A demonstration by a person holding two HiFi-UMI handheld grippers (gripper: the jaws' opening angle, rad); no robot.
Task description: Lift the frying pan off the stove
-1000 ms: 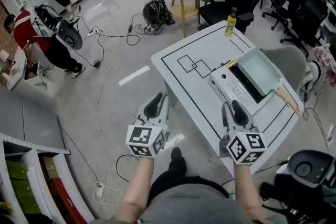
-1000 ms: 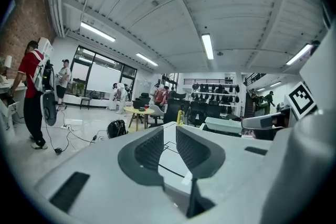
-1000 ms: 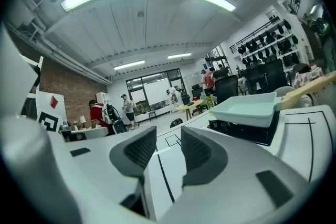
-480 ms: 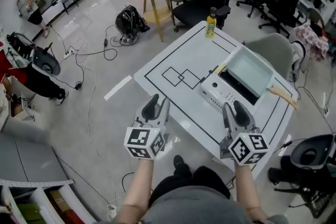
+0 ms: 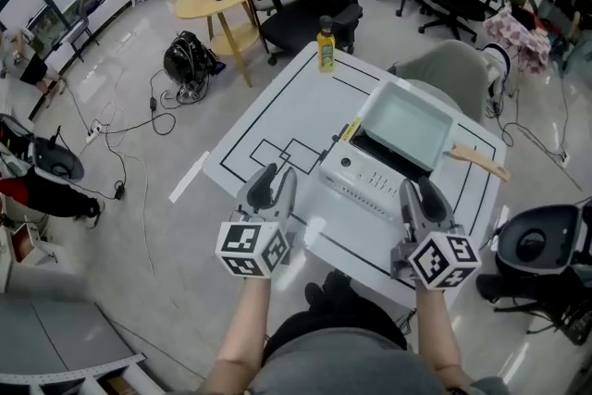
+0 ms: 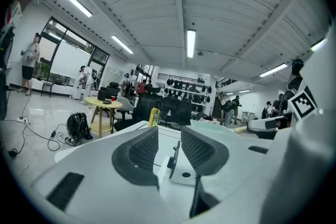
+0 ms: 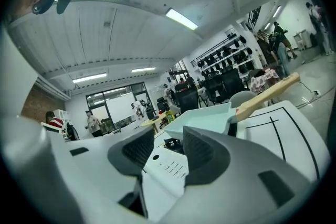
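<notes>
**Frying pan** [image 5: 407, 127]: a pale rectangular pan seated squarely on top of the portable gas stove [image 5: 368, 182]. Its wooden handle [image 5: 481, 164] projects past the stove's right end, clear of the burner, which makes it the cool and natural place to take hold. The stove stands on a white table [image 5: 277, 106]. A yellow bottle [image 5: 326, 46] stands well beyond the stove's far side, out of the working path.

**Left gripper** [image 5: 268, 188]: just short of the stove's near left corner, over the table edge, touching nothing. Its jaws are opening, with nothing between them.

**Right gripper** [image 5: 421, 196]: on the stove's near side, toward its right end. Its jaws are spread and empty, pointed toward the pan and handle.

**Assessment:** the lift has not begun, and both tools are unloaded and poised in approach. The right gripper is nearer the handle and looks the likelier to take it. The left may serve to steady the stove.
</notes>
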